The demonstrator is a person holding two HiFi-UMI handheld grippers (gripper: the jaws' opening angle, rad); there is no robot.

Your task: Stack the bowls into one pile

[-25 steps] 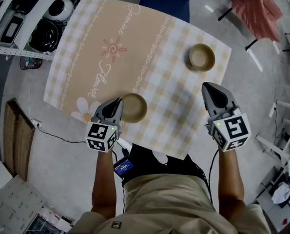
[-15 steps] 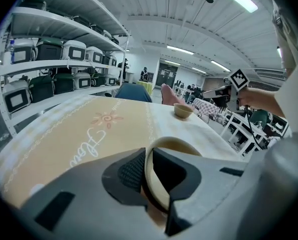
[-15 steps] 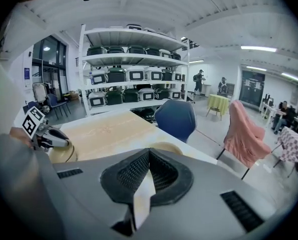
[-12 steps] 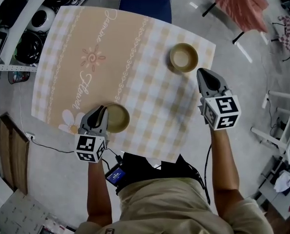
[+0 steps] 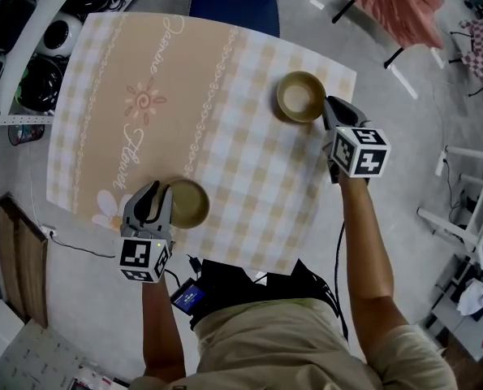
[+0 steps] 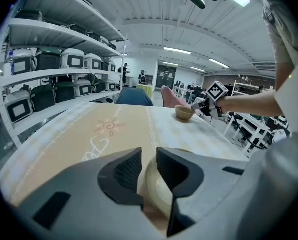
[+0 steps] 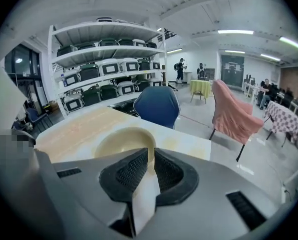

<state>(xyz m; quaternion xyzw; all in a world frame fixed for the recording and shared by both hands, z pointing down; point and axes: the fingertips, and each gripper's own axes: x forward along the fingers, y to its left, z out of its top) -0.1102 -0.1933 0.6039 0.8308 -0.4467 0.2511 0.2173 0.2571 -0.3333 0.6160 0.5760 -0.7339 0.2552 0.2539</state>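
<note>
- Tan near bowl [image 5: 188,203] sits by the near edge of the bench [image 5: 225,96], toward the near-left corner. It is on the same spot beside the printed daisy [image 5: 111,207] as a second ago.
- Left gripper [image 5: 161,192] stays at that bowl's left side. Its fingers straddle the rim, one outside and one inside, drawn close onto it. The bowl rests on the cloth.
- Far bowl [image 5: 299,96] stands near the far-right corner, unmoved and well apart from the near one.
- Right gripper [image 5: 329,106] has advanced. A second ago it hung short of the far bowl, nearer the right edge, and half a second ago it was just beside it. Now its fingers are clamped on that bowl's right rim, with the thin wall filling the gap between them.
</note>
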